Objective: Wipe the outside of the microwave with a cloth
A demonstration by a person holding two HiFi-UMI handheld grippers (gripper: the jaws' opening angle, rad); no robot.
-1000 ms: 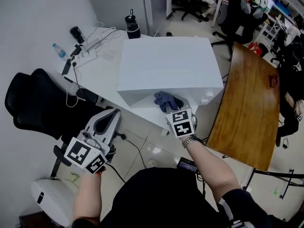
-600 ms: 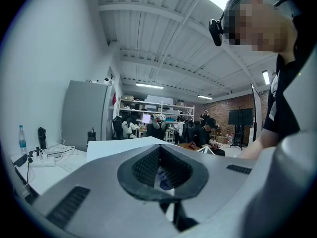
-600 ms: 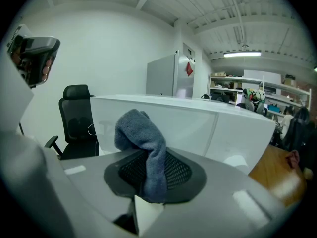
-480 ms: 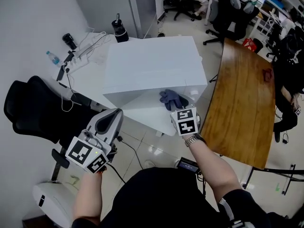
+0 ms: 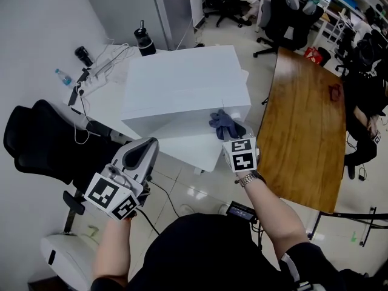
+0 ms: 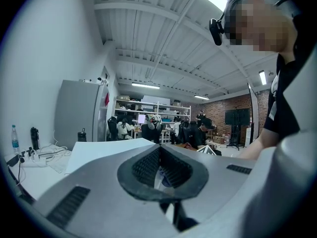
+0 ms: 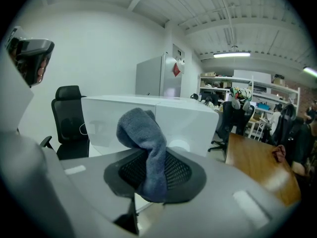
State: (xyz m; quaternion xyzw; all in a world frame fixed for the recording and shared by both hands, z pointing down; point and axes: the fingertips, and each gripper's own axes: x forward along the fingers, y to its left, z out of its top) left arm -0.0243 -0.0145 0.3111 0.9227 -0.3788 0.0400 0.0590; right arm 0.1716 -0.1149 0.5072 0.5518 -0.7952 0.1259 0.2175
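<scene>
Grey cloth (image 5: 225,123): clamps it in right hand-held gripper (image 5: 233,139) at front of microwave (image 5: 182,80); holds left hand-held gripper (image 5: 147,145) closed, empty, off near edge of tabletop (image 5: 103,99).

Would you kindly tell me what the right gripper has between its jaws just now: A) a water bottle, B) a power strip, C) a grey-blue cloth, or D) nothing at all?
C: the right gripper view shows the right gripper with its jaws closed on a grey-blue cloth, in front of the white microwave.
</scene>
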